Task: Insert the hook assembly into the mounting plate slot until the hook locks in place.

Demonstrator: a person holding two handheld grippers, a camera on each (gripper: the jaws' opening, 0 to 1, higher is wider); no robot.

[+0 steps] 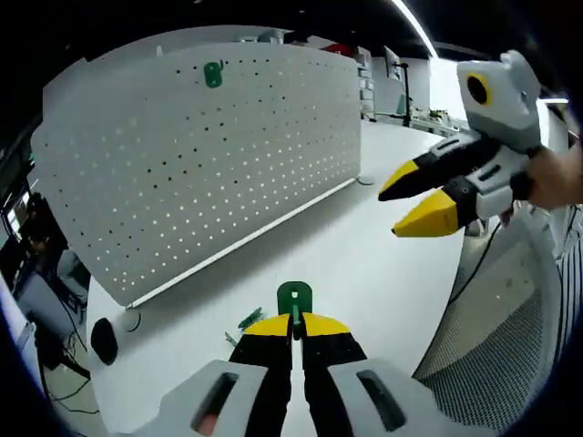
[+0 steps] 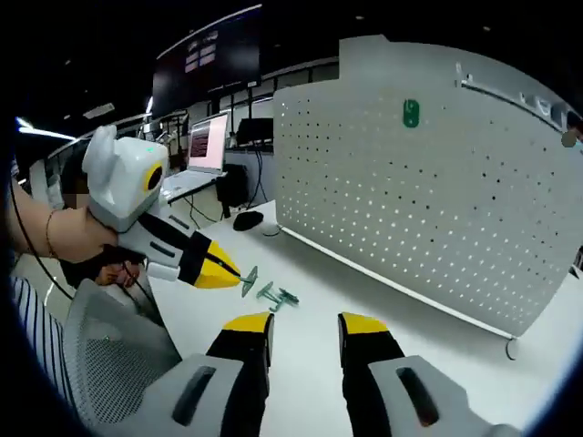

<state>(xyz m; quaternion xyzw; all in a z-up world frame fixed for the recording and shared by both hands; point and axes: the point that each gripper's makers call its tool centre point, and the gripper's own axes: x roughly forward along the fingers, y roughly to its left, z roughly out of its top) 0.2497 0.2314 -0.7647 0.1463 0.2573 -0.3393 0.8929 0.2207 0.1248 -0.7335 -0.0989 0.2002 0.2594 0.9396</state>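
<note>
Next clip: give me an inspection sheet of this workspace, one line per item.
Surface: white table, mostly bare.
Job's things: white pegboard standing upright on the table; one green hook already mounted near its top; another green hook held between the left gripper fingers.
Clutter: spare green hooks lying loose on the table.
Grippers: left shut on a hook; right gripper open, holding nothing.
Cables: a dark cable by a black mouse-like object near the pegboard's end.
Surroundings: monitors behind, a mesh chair back, a person's hand.
</note>
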